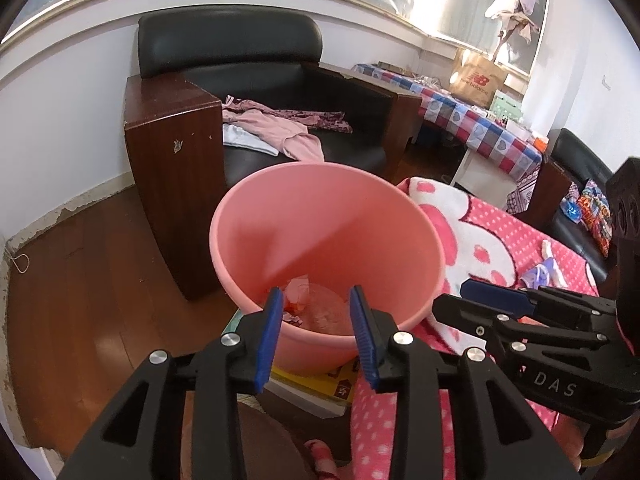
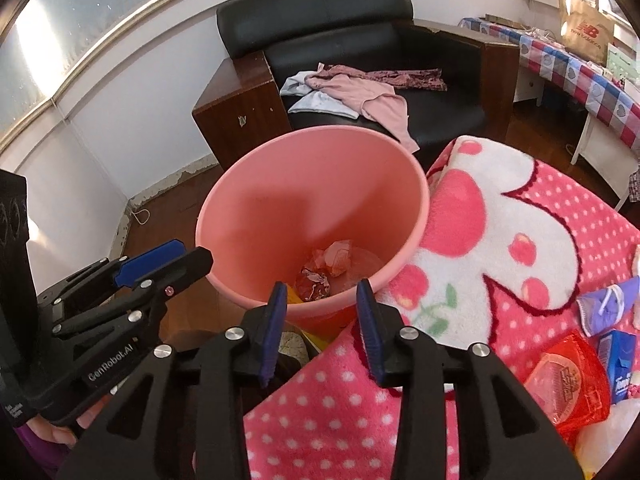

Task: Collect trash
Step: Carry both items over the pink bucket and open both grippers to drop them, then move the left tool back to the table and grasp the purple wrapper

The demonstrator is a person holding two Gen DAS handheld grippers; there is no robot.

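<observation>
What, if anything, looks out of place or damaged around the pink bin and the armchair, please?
Clothes lie crumpled on the black armchair seat. Its wooden arm panel has a chipped patch. Along the wall the skirting is peeling. The pink bin stands upright with scraps inside; nothing is spilled.

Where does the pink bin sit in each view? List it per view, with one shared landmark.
Left wrist: pink bin at centre, just beyond the open left gripper.
Right wrist: bin at centre, slightly left, beyond the open right gripper.
Shared landmark: black armchair behind the bin.
</observation>
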